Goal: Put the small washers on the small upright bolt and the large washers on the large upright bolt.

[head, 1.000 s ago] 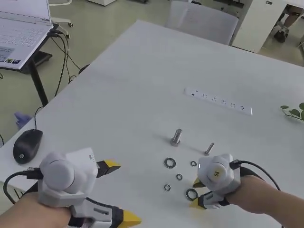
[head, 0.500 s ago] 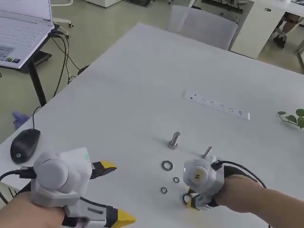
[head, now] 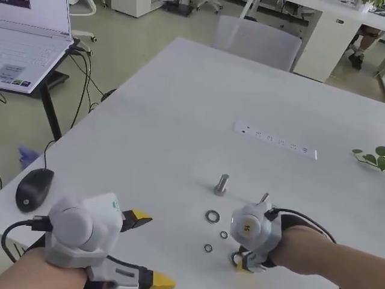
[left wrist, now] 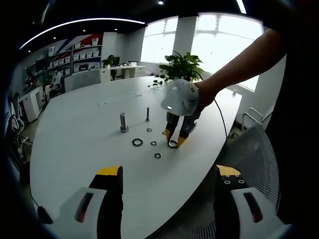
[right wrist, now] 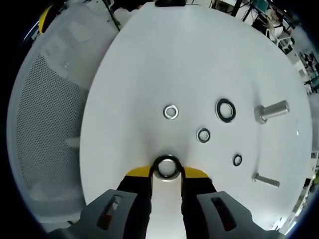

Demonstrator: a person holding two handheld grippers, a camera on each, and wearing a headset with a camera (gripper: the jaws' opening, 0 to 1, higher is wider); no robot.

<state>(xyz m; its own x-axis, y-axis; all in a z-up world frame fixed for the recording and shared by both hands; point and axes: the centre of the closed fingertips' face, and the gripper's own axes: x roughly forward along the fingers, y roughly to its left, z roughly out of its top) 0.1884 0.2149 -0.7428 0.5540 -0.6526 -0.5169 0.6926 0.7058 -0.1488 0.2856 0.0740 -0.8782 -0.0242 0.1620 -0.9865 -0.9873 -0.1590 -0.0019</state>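
The large upright bolt (head: 221, 183) and the thin small bolt (head: 263, 198) stand on the white table (head: 180, 120). A large washer (head: 212, 216) and two small washers (head: 224, 235) (head: 208, 247) lie flat in front of them. My right gripper (right wrist: 167, 173) points down at the table, its yellow tips closed against a second large washer (right wrist: 167, 167); in the left gripper view that washer (left wrist: 172, 144) rests at the table surface under the right gripper (left wrist: 177, 140). My left gripper (left wrist: 168, 172) hovers open near the table's edge, a good way short of the washers.
A white power strip (head: 275, 139) lies beyond the bolts. A black mouse (head: 33, 188) sits at the table's left edge, a laptop (head: 30, 48) on a stand beside it. A chair (head: 255, 39) stands at the far side, and plant leaves (head: 373, 158) at the right.
My right gripper has come down over the loose large washer and its tips have closed on it. The left gripper has hardly moved. The head camera has shifted a little.
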